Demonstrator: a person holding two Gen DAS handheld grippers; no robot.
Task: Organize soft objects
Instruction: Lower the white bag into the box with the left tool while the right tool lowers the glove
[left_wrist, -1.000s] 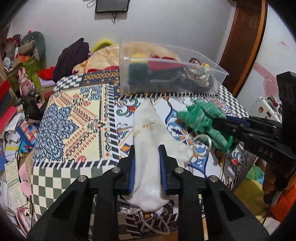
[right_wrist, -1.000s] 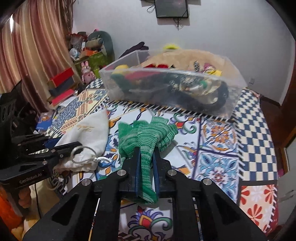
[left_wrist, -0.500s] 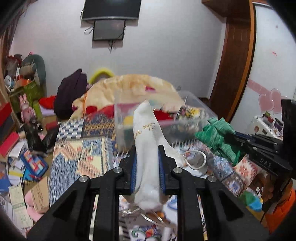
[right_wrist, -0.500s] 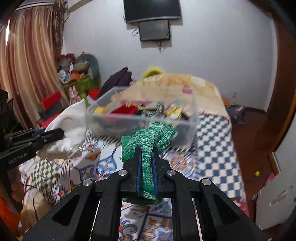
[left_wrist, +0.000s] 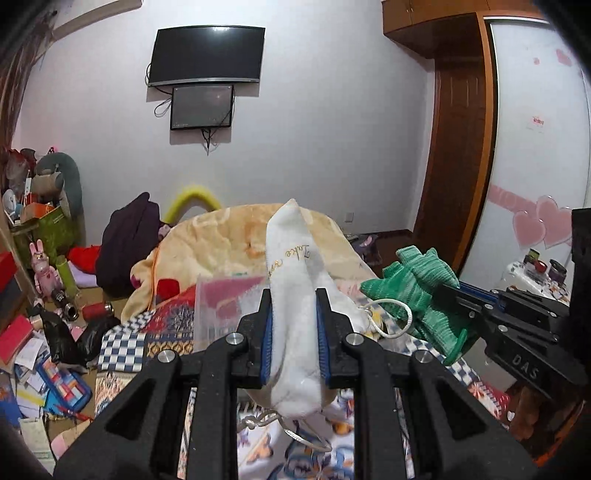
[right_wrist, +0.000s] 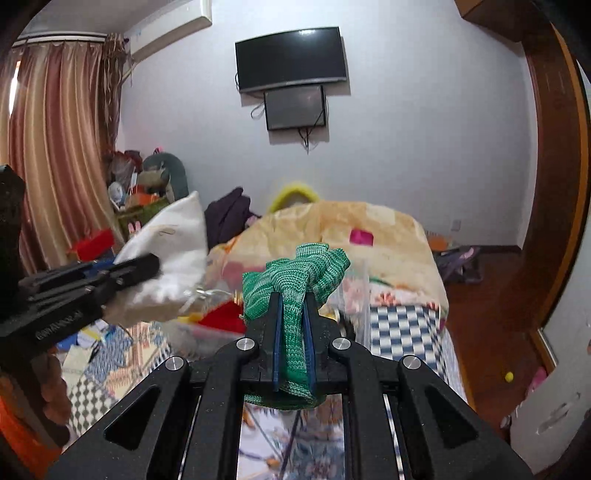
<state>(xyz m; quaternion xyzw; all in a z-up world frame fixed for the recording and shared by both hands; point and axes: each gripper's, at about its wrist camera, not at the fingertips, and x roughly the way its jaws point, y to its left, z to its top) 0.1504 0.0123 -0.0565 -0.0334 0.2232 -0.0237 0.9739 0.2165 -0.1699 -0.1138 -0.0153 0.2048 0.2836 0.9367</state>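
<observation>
Left gripper (left_wrist: 293, 328) clenches the pouch (left_wrist: 295, 295); right gripper (right_wrist: 291, 328) grips the glove (right_wrist: 295, 273). Pouch cord (left_wrist: 391, 317), dangling at 3 o'clock, could snag it.

Your clear bin (left_wrist: 218, 306) sits mostly behind the white pouch (left_wrist: 295, 295) and the left gripper (left_wrist: 293, 332); its contents are smeared by motion. In the right wrist view the bin (right_wrist: 354, 291) is blurred too, half hidden by the green knit glove (right_wrist: 295, 280). Gold script on the pouch is only partly legible. The patterned cloth (right_wrist: 110, 354) under your grippers is blurred
</observation>
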